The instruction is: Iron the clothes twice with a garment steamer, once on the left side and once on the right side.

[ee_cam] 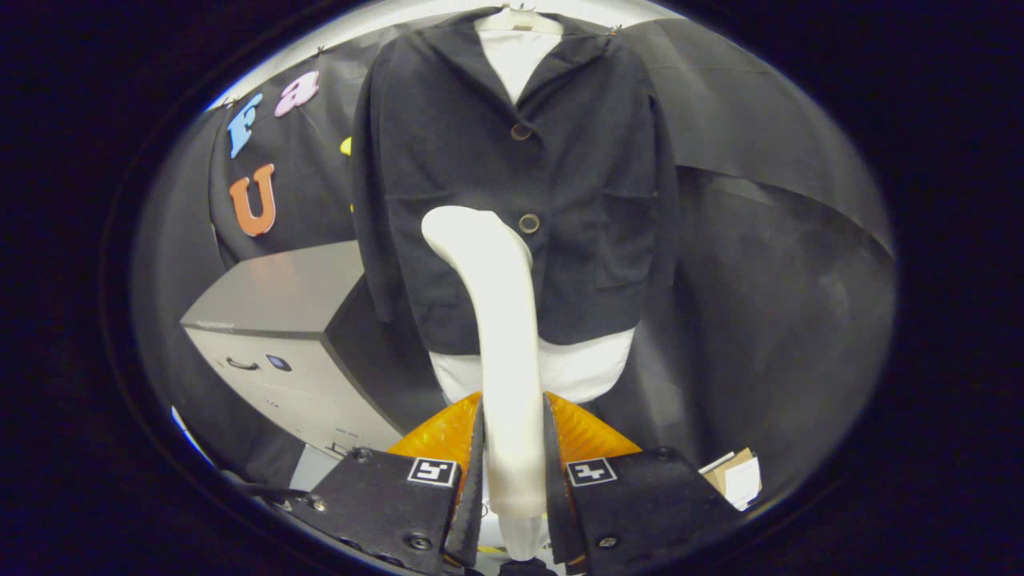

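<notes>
Holding the white garment steamer [498,320] by its handle, with the gripper [514,452] squeezed tight on it, one finger pressing each side. Steamer head up high, near the lower button [529,223] of the dark jacket [512,176], a bit left of the middle. Jacket hanging on a white hanger [518,19] over a white shirt [560,372], with a grey cabinet [280,336] off to the left behind it. Steamer probably hard and smooth, maybe slippery, so best gripped low on the handle. Jacket soft and floppy, likely to swing if pushed hard. Gentle strokes needed on each side.
</notes>
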The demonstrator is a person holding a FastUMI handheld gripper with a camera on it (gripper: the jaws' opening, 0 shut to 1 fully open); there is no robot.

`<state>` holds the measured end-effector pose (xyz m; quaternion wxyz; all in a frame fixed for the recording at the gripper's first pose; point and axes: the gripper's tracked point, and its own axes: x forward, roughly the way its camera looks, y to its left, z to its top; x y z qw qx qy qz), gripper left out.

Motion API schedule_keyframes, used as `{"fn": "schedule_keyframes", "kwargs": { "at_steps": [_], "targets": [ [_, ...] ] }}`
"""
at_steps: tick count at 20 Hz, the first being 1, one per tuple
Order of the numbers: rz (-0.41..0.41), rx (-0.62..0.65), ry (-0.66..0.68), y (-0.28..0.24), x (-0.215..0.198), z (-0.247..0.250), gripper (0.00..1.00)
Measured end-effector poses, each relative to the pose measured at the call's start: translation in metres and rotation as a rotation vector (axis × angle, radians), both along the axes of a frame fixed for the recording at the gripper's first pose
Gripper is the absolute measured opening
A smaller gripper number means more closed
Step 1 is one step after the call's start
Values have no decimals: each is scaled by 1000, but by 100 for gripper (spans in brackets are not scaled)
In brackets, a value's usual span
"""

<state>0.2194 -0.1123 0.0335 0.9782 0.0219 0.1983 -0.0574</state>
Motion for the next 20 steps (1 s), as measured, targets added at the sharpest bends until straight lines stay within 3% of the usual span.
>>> {"fn": "schedule_keyframes", "kwargs": {
  "at_steps": [9, 20],
  "targets": [
    [-64, 99, -185, -62, -23, 105, 37],
    [-116, 171, -427, -109, 23, 253, 37]
  ]
}}
